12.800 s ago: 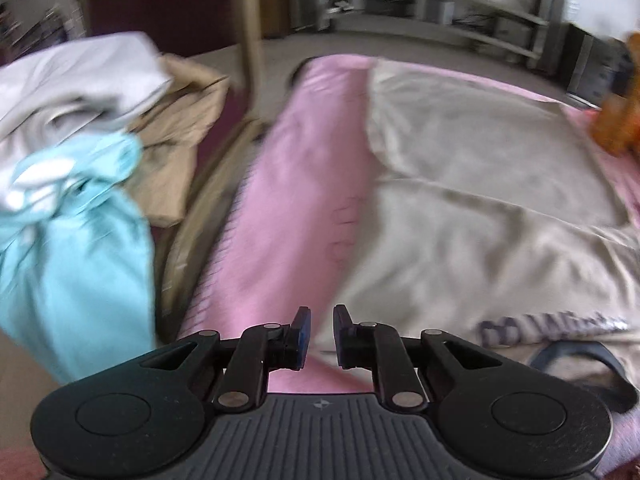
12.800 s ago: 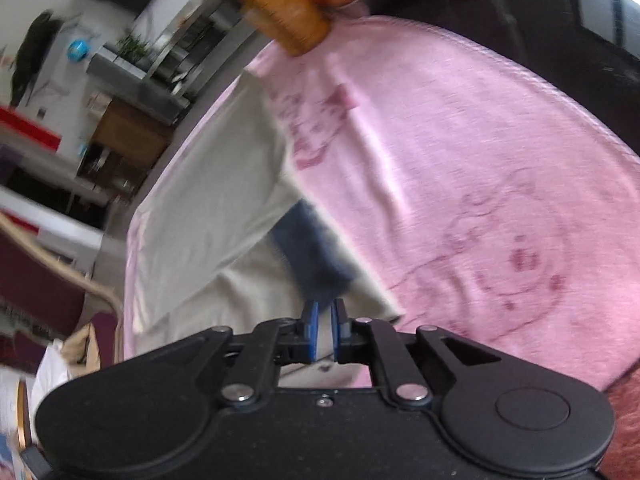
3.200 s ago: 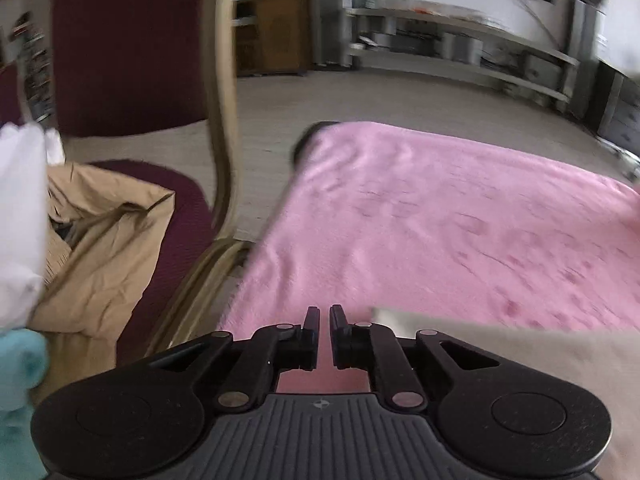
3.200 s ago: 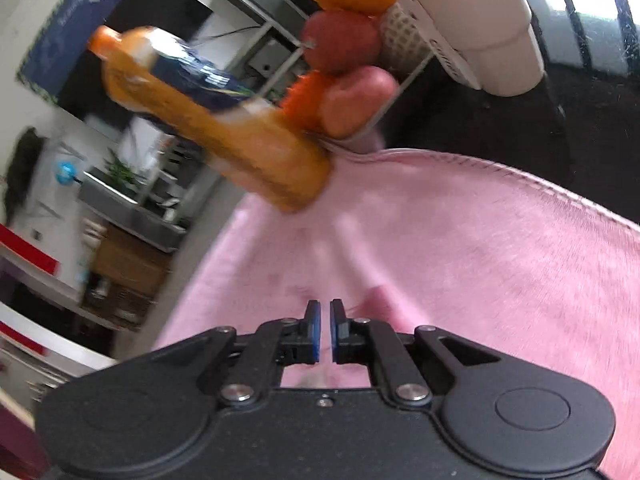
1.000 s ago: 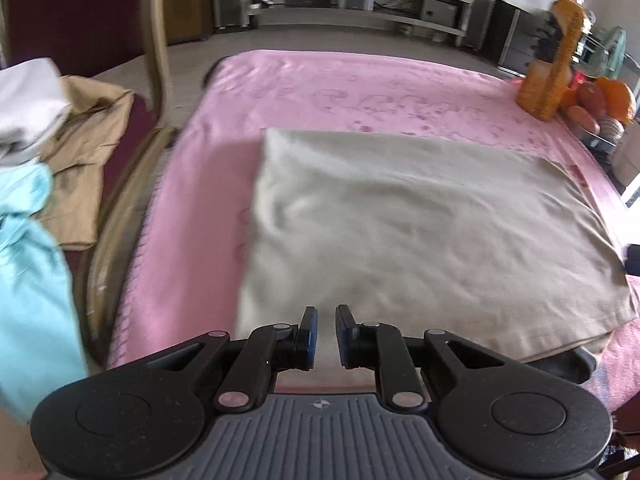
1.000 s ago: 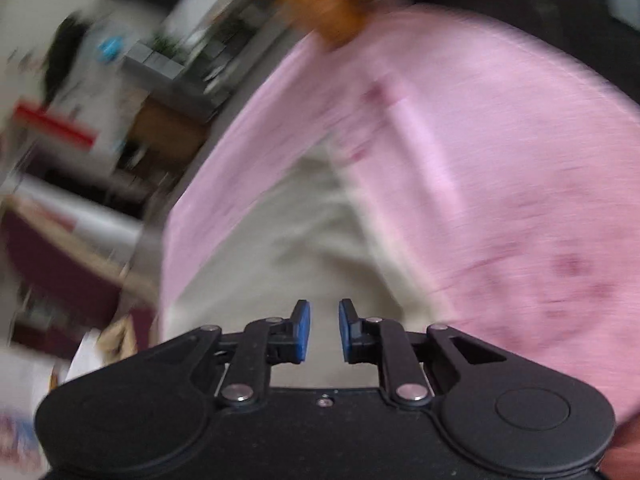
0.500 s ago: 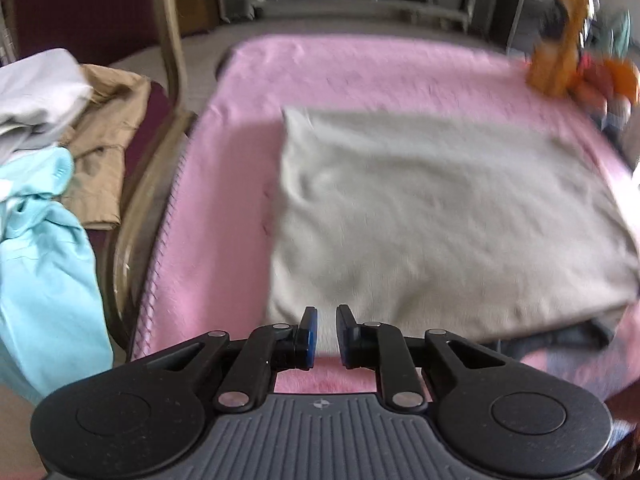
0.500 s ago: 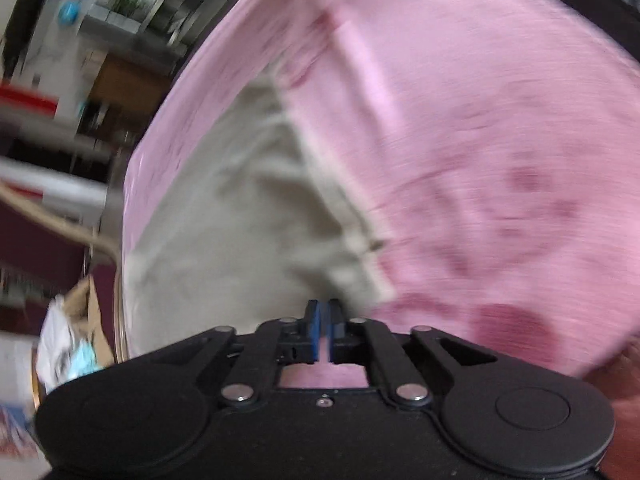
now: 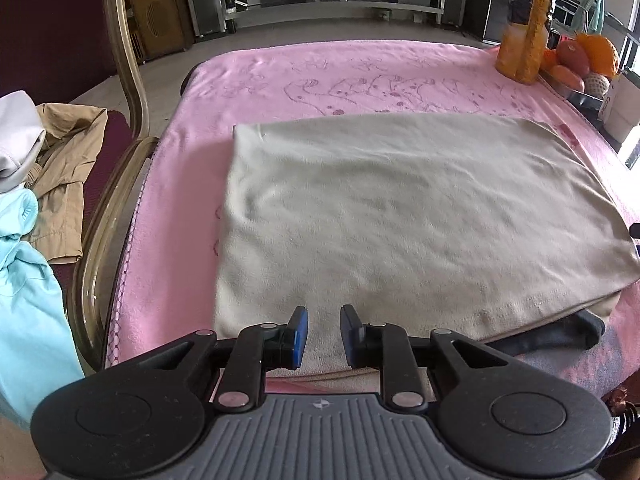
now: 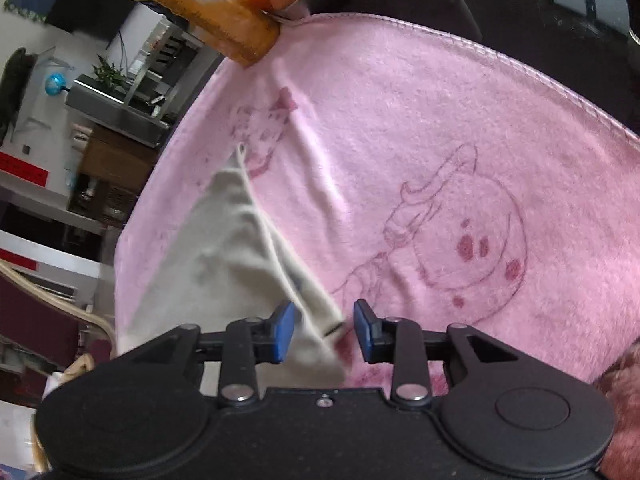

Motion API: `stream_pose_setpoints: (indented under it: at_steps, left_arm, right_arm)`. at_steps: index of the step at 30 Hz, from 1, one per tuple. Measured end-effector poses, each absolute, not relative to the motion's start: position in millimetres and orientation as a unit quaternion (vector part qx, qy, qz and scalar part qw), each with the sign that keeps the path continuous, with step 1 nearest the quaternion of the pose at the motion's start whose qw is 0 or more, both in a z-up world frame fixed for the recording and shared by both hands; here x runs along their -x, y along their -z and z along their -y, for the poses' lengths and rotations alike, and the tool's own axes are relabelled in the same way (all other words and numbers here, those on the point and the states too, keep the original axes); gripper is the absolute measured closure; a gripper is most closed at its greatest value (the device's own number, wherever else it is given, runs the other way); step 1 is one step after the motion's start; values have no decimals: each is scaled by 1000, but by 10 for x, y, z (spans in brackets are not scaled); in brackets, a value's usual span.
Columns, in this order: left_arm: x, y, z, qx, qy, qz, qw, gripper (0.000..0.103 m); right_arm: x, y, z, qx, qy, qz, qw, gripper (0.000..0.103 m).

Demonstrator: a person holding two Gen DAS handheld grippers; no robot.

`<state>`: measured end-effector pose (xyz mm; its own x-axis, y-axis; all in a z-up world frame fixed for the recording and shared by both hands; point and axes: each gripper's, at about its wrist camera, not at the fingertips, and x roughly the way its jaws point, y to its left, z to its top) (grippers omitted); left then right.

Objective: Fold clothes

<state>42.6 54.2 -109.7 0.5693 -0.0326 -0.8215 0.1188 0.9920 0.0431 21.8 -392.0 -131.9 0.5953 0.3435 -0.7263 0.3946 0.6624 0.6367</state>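
Note:
A beige shirt (image 9: 400, 208) lies folded flat on the pink blanket (image 9: 320, 72), with a dark collar (image 9: 576, 332) showing under its near right edge. My left gripper (image 9: 323, 330) is open and empty, just above the shirt's near hem. My right gripper (image 10: 324, 330) is open over the shirt's near right corner (image 10: 316, 312), which lies loose between the fingers. The shirt also shows in the right wrist view (image 10: 216, 248), on the pink blanket (image 10: 400, 128).
A chair (image 9: 120, 92) at the left holds a pile of clothes: tan (image 9: 64, 168), white (image 9: 16, 136) and light blue (image 9: 28, 280). An orange bottle (image 9: 524, 20) and fruit (image 9: 580, 56) stand at the table's far right corner. Shelves line the far wall.
Both grippers have opened. The right gripper was shut half a second ago and has let go of the shirt corner. The shirt now lies folded and still.

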Motion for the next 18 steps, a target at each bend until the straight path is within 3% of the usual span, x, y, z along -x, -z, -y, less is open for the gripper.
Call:
stream_pose_setpoints:
  at_steps: [18]
  left_arm:
    - [-435, 1113, -569, -32, 35, -468, 883, 81]
  right_arm:
    - [-87, 1640, 3761, -526, -59, -454, 716, 71]
